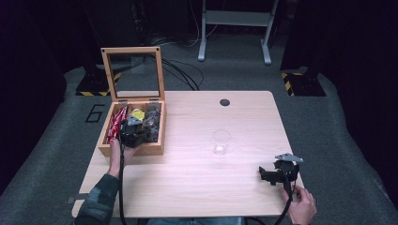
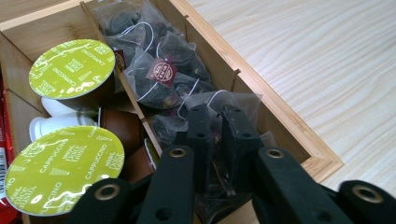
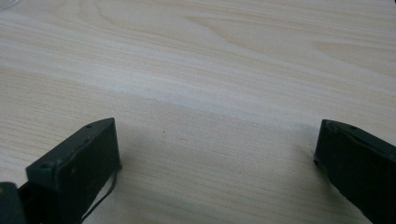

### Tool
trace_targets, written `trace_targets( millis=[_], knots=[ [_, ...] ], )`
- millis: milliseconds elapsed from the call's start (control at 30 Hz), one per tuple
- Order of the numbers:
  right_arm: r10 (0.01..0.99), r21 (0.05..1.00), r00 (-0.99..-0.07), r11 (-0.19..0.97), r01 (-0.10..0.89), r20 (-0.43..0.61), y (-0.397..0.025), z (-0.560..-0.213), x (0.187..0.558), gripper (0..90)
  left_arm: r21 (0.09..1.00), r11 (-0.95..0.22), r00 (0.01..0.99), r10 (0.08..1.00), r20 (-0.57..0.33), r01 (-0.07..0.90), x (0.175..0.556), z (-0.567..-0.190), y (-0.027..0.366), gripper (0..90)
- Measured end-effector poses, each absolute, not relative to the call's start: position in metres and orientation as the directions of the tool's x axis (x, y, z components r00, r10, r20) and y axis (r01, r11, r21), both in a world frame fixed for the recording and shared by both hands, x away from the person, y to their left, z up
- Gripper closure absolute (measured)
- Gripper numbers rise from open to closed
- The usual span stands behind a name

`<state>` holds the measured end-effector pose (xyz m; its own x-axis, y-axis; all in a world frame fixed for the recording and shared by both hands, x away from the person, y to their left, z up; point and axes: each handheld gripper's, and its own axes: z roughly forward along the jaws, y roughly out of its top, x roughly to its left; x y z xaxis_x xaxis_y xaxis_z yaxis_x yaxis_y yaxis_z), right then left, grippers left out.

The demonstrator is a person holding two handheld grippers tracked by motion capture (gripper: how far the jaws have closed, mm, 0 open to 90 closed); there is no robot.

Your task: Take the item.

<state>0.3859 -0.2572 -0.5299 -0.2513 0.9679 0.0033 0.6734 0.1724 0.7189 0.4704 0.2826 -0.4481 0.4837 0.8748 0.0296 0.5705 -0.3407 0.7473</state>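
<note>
We count one wooden box (image 1: pixel 133 149) with its glass lid (image 1: pixel 133 72) standing upright, one clear glass (image 1: pixel 221 141), and two grippers. In the left gripper view we count two green-lidded capsules (image 2: pixel 72 68) reading cappuccino, at least two brown capsules beside them, white capsules between, and a heap of clear tea bags (image 2: pixel 161 74) too tangled to number; a red packet (image 2: pixel 3 140) edges the far compartment.

The left gripper (image 2: pixel 217 122) reaches down into the tea-bag compartment. Its jaws stand narrow, nearly together, and a tea bag (image 2: pixel 219 100) lies pinched between their tips, with its thin string curling just above them. In the high view the same left gripper (image 1: pixel 132 133) sits over the middle of the box, the hand behind it at the box's near wall.

The right gripper (image 1: pixel 277 173) rests near the right front corner of the worktop (image 1: pixel 197 187), well apart from the glass. Its jaws stand wide, with bare wood between them in the right gripper view.

The worktop is pale wood grain with a round dark grommet (image 1: pixel 225 102) near its far edge. It stands on grey carpet in a dark room, with cables and a grey metal stand (image 1: pixel 234 28) behind
</note>
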Motion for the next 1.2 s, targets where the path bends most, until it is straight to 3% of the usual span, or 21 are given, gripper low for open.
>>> trace_targets(
  millis=[233,900,1200],
  knots=[
    [0.968,0.719,-0.252,0.173,0.674,0.003,-0.257,-0.53,0.386,0.0,0.747,-0.355,0.493,0.869,0.042,0.562,0.47,-0.448,0.282,89.1],
    [0.966,0.719,-0.259,0.175,0.672,0.006,-0.258,-0.53,0.386,0.0,0.809,-0.279,0.457,0.889,0.014,0.517,0.464,-0.435,0.29,89.6],
    [0.965,0.718,-0.264,0.18,0.672,0.005,-0.258,-0.53,0.386,0.0,0.819,-0.296,0.467,0.883,0.039,0.492,0.461,-0.428,0.291,89.6]
  ],
)
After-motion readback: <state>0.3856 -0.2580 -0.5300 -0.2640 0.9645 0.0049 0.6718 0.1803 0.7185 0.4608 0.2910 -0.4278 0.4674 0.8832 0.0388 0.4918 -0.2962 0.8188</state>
